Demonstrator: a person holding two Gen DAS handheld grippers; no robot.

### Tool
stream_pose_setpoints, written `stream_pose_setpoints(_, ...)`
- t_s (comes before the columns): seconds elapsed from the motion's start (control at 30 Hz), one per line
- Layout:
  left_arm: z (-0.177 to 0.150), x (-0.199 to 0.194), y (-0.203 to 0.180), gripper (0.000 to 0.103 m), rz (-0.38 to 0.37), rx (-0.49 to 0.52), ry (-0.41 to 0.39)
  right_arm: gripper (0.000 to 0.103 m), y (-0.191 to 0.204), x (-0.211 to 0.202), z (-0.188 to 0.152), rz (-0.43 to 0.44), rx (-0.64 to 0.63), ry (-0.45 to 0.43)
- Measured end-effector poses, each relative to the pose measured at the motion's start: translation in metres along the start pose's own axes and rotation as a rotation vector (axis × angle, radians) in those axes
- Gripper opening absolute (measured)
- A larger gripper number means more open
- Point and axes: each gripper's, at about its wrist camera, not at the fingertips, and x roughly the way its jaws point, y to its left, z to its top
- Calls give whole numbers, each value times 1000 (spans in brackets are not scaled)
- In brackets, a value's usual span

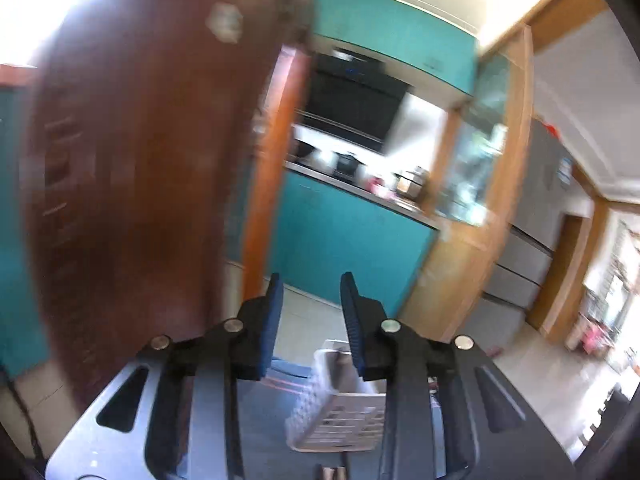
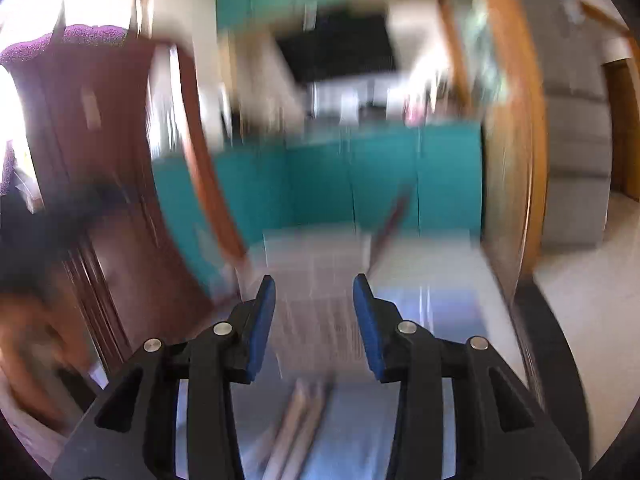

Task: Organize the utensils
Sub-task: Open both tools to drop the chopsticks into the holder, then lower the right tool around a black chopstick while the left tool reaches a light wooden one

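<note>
My left gripper (image 1: 311, 286) is open and empty, raised above a table. Below and ahead of it stands a white slotted utensil basket (image 1: 336, 408) on the dark tabletop (image 1: 520, 412). My right gripper (image 2: 315, 288) is open and empty. Its view is badly blurred. The white basket (image 2: 320, 312) sits just ahead of it with a dark red-handled utensil (image 2: 390, 226) sticking up from it. A pair of pale chopsticks (image 2: 298, 428) lies on the table under the gripper.
A dark wooden door (image 1: 132, 180) stands close at the left. Teal kitchen cabinets (image 1: 344, 248) and a counter with appliances lie behind the table. A grey fridge (image 1: 524, 248) and a wooden door frame (image 1: 464, 264) are at the right.
</note>
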Motion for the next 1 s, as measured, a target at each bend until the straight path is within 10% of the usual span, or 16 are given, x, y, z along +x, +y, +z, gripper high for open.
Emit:
stream_pose_setpoints(0.13,-32,3,12,26,61,30,87,40,-1,77,-42,-22,26,395)
stream_pose_setpoints(0.3,-71,48,19,26,36,35,421,40,4,112,-73,-96,19,576)
stream_pose_setpoints(0.47,-112,66,11,31,77,139,615,40,16,118,-81,-107,-31,584)
stream_pose_setpoints(0.6,-118,66,-1,40,67,181,621,15,16,116,-86,-104,-5,585)
stream_pose_setpoints(0.9,-125,70,-14,42,67,232,645,12,-27,96,-80,-176,180,571)
stream_pose_setpoints(1.0,-129,70,-18,46,62,244,651,12,-48,80,-77,-75,310,532)
